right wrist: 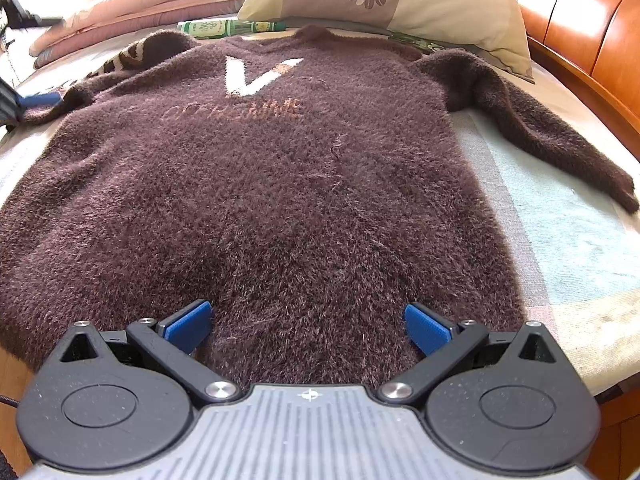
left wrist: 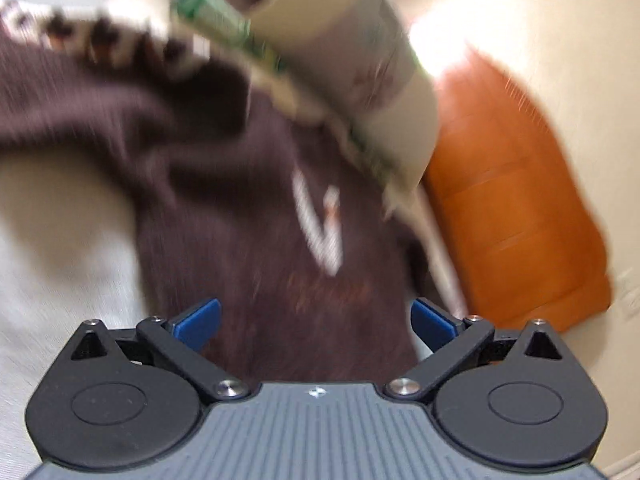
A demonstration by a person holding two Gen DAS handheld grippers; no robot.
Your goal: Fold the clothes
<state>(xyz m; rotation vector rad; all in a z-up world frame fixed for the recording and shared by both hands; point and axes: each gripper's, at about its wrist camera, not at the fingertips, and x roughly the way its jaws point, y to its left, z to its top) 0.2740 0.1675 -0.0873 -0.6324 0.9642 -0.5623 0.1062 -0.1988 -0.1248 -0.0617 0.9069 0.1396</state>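
Left wrist view heavily motion-blurred, sweater and pillow smeared; blown-out glare upper right on the wall. Right wrist view sharp, bright daylight from upper left, overexposed there; glossy headboard shows highlights. Fisheye bending, dark vignette corners in both.

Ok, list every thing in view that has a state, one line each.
sweater: spread flat on the bed, front up, unfolded.
right sleeve: stretched out to the side.
left sleeve: bunched, patterned cuff showing.
green bottle: lying on its side by the collar.
pillow: propped at the headboard.
left tool: open, empty, over the sweater.
right tool: open, empty, at the hem.
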